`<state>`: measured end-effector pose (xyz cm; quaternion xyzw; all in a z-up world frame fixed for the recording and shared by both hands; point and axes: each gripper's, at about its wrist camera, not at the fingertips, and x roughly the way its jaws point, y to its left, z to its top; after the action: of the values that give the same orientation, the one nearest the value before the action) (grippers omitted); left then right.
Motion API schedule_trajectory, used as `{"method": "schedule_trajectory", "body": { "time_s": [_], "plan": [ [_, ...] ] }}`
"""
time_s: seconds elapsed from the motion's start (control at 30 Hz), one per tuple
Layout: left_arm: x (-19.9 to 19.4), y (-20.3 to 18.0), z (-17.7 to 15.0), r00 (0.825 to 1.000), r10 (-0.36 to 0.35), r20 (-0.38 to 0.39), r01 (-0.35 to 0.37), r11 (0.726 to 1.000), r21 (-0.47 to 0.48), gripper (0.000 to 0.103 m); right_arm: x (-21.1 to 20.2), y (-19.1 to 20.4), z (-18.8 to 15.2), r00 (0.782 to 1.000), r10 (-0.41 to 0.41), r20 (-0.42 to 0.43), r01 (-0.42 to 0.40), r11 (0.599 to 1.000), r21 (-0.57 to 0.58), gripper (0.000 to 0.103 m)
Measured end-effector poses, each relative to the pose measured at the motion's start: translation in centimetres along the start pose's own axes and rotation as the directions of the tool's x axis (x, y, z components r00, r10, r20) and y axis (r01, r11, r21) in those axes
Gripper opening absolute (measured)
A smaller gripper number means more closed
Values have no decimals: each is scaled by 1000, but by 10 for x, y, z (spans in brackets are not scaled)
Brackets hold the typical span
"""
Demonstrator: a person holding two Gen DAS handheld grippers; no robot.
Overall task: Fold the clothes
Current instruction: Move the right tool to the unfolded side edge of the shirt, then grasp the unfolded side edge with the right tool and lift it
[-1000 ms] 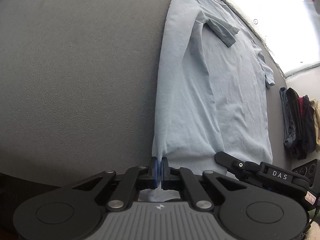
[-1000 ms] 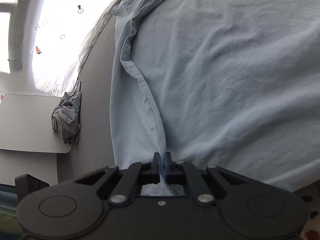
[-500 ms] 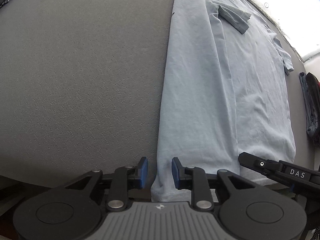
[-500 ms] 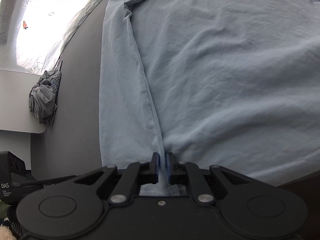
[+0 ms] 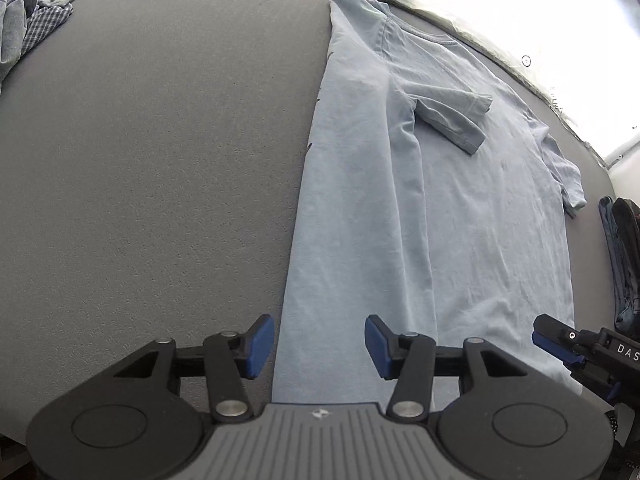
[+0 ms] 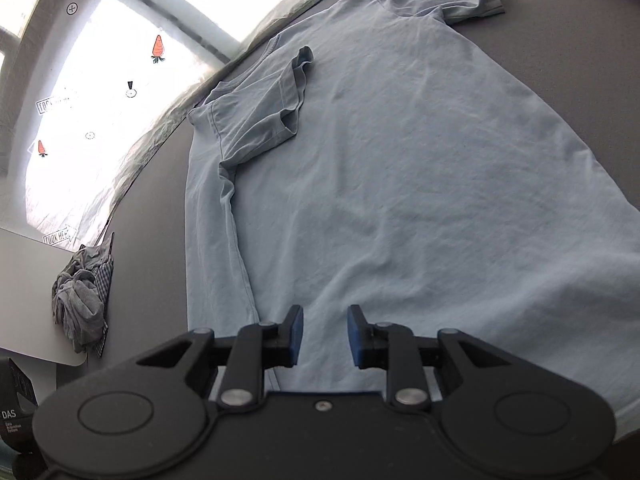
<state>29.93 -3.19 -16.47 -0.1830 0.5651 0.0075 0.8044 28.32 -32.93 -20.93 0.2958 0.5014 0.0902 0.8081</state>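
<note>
Viewing through both wrist cameras, I see the light blue T-shirt lying flat on the grey counter, with one side folded lengthwise over the body and that side's sleeve laid on top; the other sleeve sticks out at the far edge. I hold the left gripper just above the hem at the folded edge; its jaws stand wide apart and grip nothing; the blue pads are clear of the cloth. I hold the right gripper over the hem as well; its jaws are parted and empty. In the left view the right gripper is cut off by the frame edge, so only one blue-tipped finger and part of a label show. The shirt hem itself is hidden behind both gripper bodies; I cannot tell how it lies there. A crumpled heap of grey and checked clothes sits at the counter's edge beside a pale board; a dark pile of garments is cut off at the left view's right margin. The bright window is overexposed; only its small stickers are legible.
</note>
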Motion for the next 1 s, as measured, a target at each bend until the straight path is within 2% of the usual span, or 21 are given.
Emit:
{"method": "schedule_trajectory", "body": {
  "time_s": [0.23,0.37,0.47,0.57,0.63,0.67,0.7,0.77,0.87,0.9,0.97,1.0],
  "plan": [
    [25,-28,52,999,-18,27,18,1000,14,53,6,-18,56,996,-1,94,-6,997,72,25],
    [43,-40,89,999,-11,41,10,1000,22,53,14,-39,96,988,-14,153,-12,985,170,26],
    [60,-47,121,999,-5,47,4,1000,15,53,19,-61,126,977,-25,212,-35,961,276,26],
    [78,-55,155,999,24,45,-24,1000,5,53,22,-90,157,959,-58,276,-61,913,402,27],
    [90,-61,174,998,50,46,-50,999,11,56,21,-109,174,946,-104,306,-54,883,466,32],
    [97,-65,184,997,65,45,-66,998,18,57,21,-118,183,939,-127,319,-50,868,494,37],
    [104,-68,194,996,80,45,-81,996,25,58,21,-126,191,932,-156,328,-36,860,510,43],
    [115,-74,207,994,106,40,-108,994,32,58,19,-136,207,911,-226,345,23,863,504,43],
    [134,-88,228,988,146,45,-149,986,75,63,20,-140,230,871,-330,363,157,889,429,45],
    [140,-93,235,985,167,48,-171,981,95,64,22,-140,237,861,-351,368,196,896,398,47],
    [152,-102,246,977,203,59,-209,970,128,67,30,-138,250,853,-362,375,237,910,339,49],
    [157,-106,250,974,217,68,-224,964,140,74,34,-137,256,850,-364,380,253,916,312,49]
  ]
}}
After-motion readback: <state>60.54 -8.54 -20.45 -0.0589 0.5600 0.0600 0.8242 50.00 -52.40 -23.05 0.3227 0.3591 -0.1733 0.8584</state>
